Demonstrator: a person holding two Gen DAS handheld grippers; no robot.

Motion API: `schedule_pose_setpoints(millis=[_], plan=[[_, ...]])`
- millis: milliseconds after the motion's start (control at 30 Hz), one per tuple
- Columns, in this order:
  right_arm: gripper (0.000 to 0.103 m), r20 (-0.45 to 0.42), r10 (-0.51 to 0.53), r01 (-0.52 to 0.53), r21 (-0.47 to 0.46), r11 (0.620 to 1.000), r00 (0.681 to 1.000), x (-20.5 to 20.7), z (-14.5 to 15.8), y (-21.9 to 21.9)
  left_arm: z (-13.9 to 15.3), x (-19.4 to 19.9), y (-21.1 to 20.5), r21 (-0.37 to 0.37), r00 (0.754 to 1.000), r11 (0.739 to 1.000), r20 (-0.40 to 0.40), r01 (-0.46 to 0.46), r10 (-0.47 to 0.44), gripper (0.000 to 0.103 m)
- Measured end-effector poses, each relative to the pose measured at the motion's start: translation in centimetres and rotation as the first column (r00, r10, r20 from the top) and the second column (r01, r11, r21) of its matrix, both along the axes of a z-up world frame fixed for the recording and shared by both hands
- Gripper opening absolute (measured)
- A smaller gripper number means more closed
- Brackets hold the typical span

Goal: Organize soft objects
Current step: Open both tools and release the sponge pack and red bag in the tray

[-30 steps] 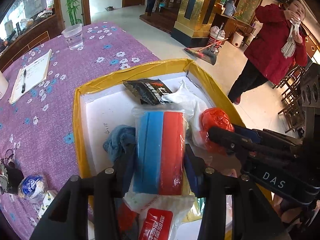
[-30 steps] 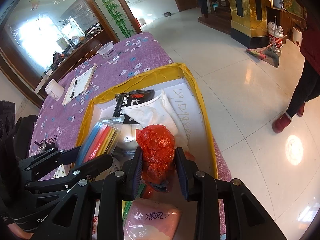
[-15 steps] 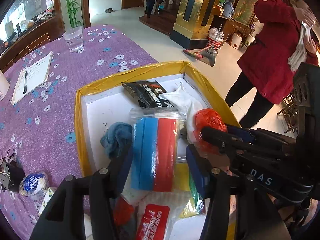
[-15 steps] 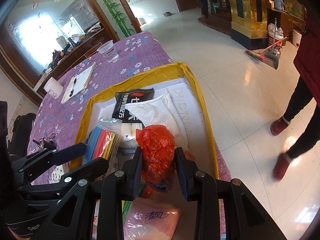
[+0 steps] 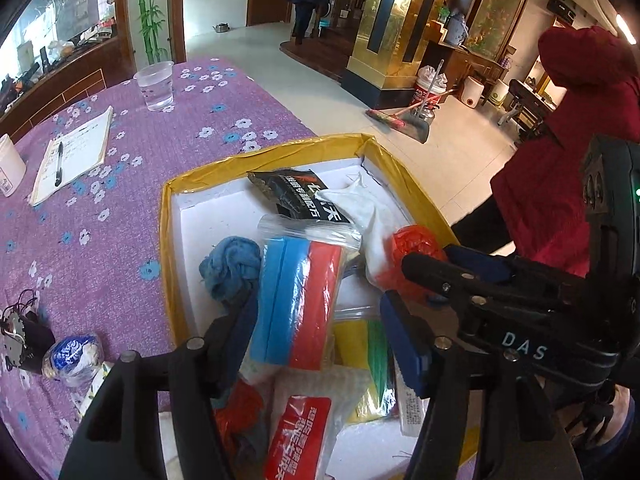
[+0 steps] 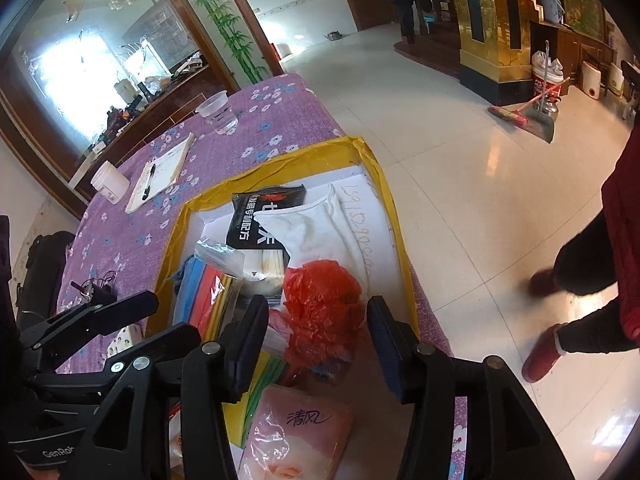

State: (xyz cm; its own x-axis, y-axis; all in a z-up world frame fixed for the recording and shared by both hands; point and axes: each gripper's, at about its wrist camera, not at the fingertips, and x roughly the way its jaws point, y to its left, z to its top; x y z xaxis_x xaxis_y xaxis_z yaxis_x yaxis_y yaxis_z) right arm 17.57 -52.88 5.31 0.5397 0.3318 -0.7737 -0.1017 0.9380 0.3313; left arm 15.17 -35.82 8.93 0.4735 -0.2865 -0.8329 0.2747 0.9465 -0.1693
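Both our hand-held grippers opening over the yellow-rimmed box (image 5: 168, 216)

Our left hand-held gripper (image 5: 320, 320) releases the bagged sponges (image 5: 296, 296); our right hand-held gripper (image 6: 316, 332) frees the red plastic bag (image 6: 324, 304), both lying in the box on the desk (image 5: 120, 208).

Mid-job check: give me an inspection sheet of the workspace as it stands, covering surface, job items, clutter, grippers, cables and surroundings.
Surface: purple flowered tablecloth, with a yellow-edged white box on it.
Job's things: bagged blue and red sponges, red plastic bag, blue rag, white cloth, black packet and pink tissue pack, all in the box.
Clutter: water cup, notepad with pen, white jar, small wrapped ball.
Grippers: left gripper opening, sponges between its jaws, pads clear; right gripper opening around the red bag.
Cables: thin black wires at the table edge.
Surroundings: tiled floor, broom and dustpan, a person in red close by.
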Motion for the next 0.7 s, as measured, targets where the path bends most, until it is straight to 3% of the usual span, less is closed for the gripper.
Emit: schedule_pose_setpoints(millis=[400, 700], plan=[[0.055, 0.063, 0.007, -0.011, 0.063, 0.998, 0.998, -2.6, 3.9, -0.2, 1.9, -1.2, 1.9, -0.017, 0.998, 0.999, 0.045, -0.032, 0.033, 0.063], [0.056, 0.05, 0.046, -0.051, 0.089, 0.995, 0.998, -3.5, 4.5, 1.5, 2.8, -2.3, 3.8, -0.032, 0.996, 0.997, 0.059, -0.066, 0.068, 0.064]])
